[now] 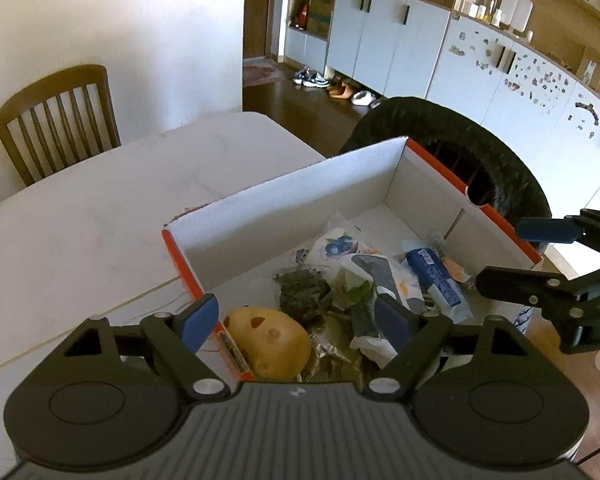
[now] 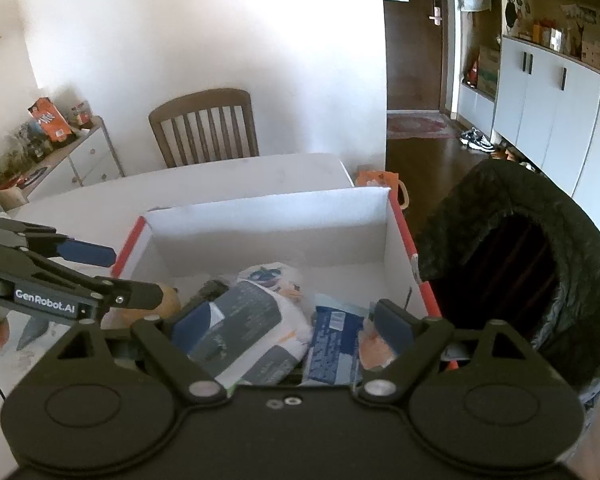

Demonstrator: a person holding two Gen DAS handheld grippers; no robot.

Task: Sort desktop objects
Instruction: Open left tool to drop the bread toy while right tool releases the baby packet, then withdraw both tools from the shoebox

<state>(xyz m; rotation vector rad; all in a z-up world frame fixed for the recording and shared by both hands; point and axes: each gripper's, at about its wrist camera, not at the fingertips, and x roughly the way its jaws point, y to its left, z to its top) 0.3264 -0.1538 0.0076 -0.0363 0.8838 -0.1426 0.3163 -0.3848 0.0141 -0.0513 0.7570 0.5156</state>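
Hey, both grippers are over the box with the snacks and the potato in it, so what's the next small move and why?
Probably lift both clear of the box. The left gripper and right gripper stand open and empty, while the potato and the packets already lie inside, and the table shows nothing loose in view.

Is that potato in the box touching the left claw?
Apart. In the left wrist view the potato lies in the box below the open left gripper, nothing between its fingers.

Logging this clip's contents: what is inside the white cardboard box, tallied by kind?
Yellow-brown potato with reddish spots: 1
Clear bag of dark green dried leaves: 1
Blue printed snack packets: 1
White packets with blue or grey print: at least 2
Total: at least 5; more lie hidden beneath.
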